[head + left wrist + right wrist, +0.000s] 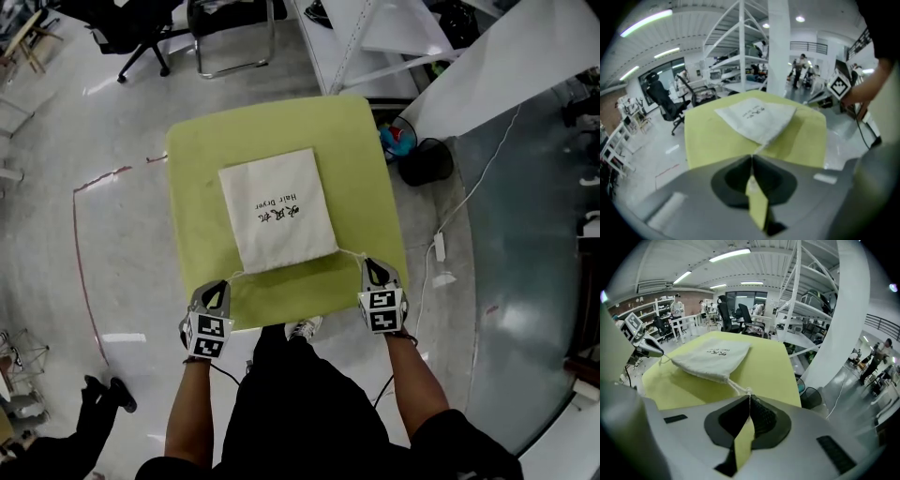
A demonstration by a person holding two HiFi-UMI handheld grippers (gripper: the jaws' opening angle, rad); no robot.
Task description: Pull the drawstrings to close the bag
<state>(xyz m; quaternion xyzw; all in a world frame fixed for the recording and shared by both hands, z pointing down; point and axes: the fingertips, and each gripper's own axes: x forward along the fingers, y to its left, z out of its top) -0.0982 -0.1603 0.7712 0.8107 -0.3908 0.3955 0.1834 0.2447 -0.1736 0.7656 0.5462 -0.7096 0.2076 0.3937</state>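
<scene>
A white drawstring bag (277, 208) printed "Hair Dryer" lies on the yellow-green table (202, 155), its mouth toward me. From each near corner a thin white cord runs out. My left gripper (221, 284) is shut on the left cord (235, 275) just off the bag's left corner. My right gripper (372, 266) is shut on the right cord (351, 253). In the left gripper view the cord (758, 149) leads from the bag (757, 115) into the closed tips (752, 157). In the right gripper view a knotted cord (738, 386) ends at the closed tips (749, 395), and the bag (712, 357) has its mouth edge slightly raised.
Both grippers sit at the table's near edge, above the person's legs and a shoe (303, 328). A black office chair (141, 33) stands at the far left, white shelving (375, 37) behind the table. A dark bin (427, 161) and a white cable (469, 202) are on the floor to the right.
</scene>
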